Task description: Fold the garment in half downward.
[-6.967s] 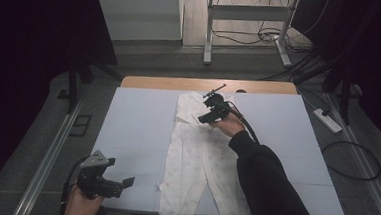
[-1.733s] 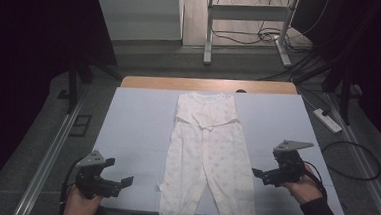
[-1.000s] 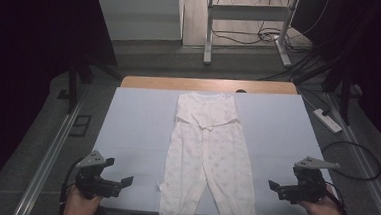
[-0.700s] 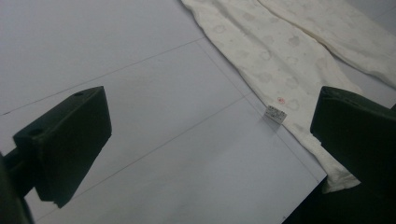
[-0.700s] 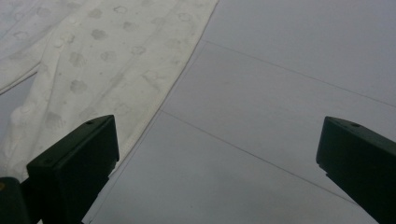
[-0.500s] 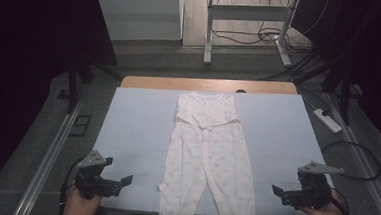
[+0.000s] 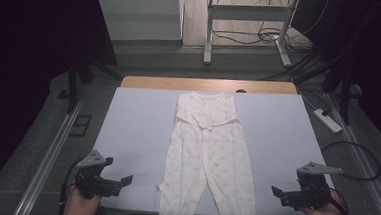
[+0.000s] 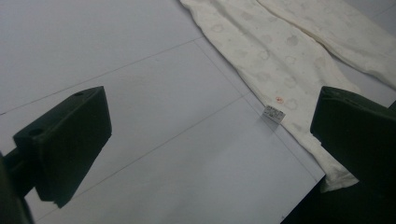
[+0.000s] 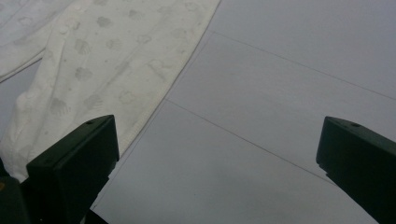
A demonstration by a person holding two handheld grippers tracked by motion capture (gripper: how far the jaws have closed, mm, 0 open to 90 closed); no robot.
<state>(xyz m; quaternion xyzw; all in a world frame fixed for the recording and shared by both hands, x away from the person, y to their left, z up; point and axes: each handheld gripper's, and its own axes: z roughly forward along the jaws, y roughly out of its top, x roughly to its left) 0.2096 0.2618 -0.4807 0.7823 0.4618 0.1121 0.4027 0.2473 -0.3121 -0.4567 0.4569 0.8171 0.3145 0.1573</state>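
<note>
A cream patterned baby romper (image 7: 208,153) lies flat along the middle of the pale blue-grey table top (image 7: 137,129), legs toward the near edge. My left gripper (image 7: 116,182) rests at the near left corner, open, with nothing between its jaws. In the left gripper view the romper's leg (image 8: 280,70) and a small white tag (image 8: 274,114) lie ahead to the right. My right gripper (image 7: 282,195) sits at the near right corner, open and empty. The right gripper view has the romper's other leg (image 9: 107,60) ahead on the left.
The table's wooden far edge (image 7: 210,84) shows beyond the mat. Metal rails (image 7: 50,154) run along both sides of the table. Behind it stand a metal frame (image 7: 244,20) and cables, with a power strip (image 7: 328,121) on the floor at right.
My right gripper has left the romper's top, drawn back to the near right corner, and settled there open. The left gripper has stayed put. The romper lies spread flat.
</note>
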